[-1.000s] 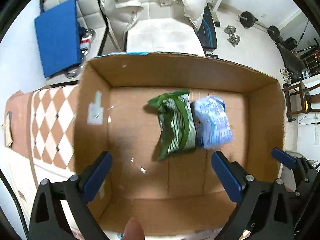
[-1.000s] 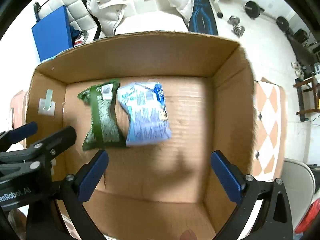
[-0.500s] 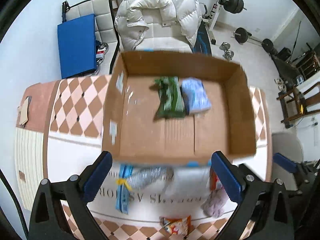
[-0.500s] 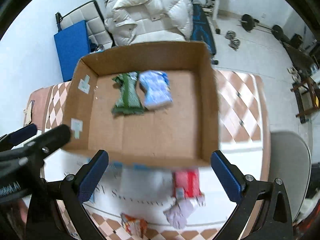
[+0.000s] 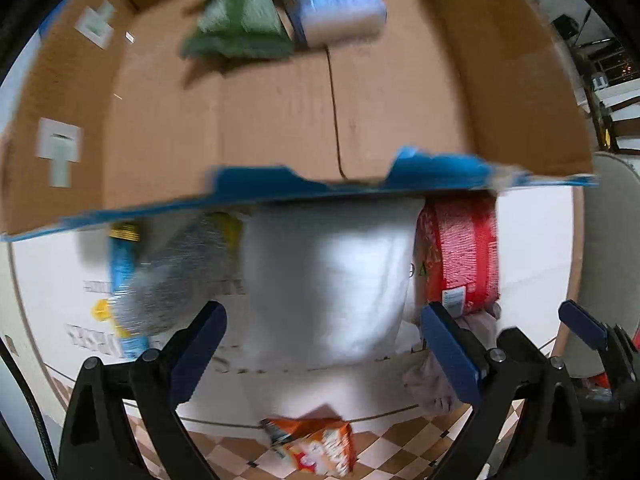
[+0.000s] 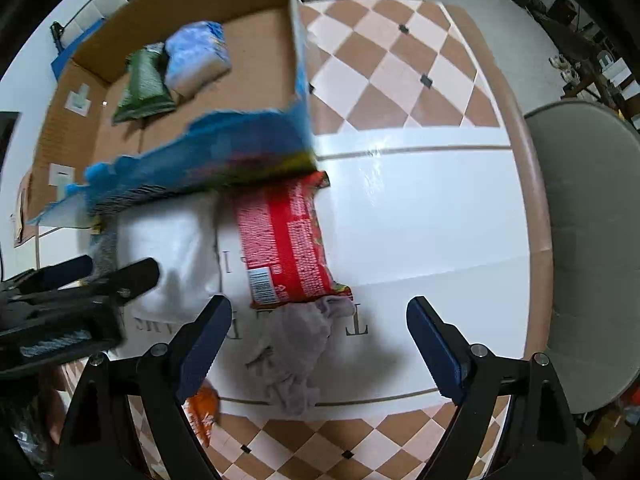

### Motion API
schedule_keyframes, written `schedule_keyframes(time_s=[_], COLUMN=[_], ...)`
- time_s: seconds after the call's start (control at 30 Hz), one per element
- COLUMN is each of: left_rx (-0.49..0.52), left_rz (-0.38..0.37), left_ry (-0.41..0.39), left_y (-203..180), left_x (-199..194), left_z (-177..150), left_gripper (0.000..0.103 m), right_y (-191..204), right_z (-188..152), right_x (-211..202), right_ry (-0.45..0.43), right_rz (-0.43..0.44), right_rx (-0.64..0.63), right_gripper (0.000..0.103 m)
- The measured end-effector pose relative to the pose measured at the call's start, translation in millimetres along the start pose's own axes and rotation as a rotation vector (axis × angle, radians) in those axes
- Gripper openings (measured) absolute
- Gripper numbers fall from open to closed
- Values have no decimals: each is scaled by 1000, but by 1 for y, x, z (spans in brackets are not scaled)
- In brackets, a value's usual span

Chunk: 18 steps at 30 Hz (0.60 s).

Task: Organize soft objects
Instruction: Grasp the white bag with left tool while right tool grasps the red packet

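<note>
Beside the cardboard box (image 6: 256, 80), the left claw (image 5: 320, 344) is hanging wide open over a white bag (image 5: 328, 280), gripping nothing. The right claw (image 6: 316, 344) is closing over a grey cloth (image 6: 296, 352), pads not touching it.

Matt brown corrugated cardboard box (image 5: 280, 120), its torn printed edge glossy blue, sits toward my table's far left corner. Below my blue plastic pads (image 6: 204, 344): crinkly red foil-look packet (image 6: 284, 240), limp grey cloth (image 6: 296, 352), soft white plastic bag (image 5: 328, 280), on the glossy white table (image 6: 420, 220).
</note>
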State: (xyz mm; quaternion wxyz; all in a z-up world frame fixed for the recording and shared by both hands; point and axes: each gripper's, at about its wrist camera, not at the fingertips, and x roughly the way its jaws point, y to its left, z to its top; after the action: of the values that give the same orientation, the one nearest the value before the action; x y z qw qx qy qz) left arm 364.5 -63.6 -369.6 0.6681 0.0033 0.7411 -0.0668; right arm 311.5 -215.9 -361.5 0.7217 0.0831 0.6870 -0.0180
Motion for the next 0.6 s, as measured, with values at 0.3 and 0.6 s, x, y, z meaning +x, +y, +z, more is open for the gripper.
schedule_keyframes(time_s=[0.3, 0.6], left_rx=[-30, -126], left_rz=[18, -29], left_ry=[5, 8], left_y=[20, 66], left_x=[15, 21], left_z=[-19, -60], left_gripper=[71, 71], right_y=[-2, 27], right_z=[0, 24], right_x=[13, 69], right_ry=[17, 77], right_rz=[30, -19], right_rx=[2, 2], right_gripper=[91, 90])
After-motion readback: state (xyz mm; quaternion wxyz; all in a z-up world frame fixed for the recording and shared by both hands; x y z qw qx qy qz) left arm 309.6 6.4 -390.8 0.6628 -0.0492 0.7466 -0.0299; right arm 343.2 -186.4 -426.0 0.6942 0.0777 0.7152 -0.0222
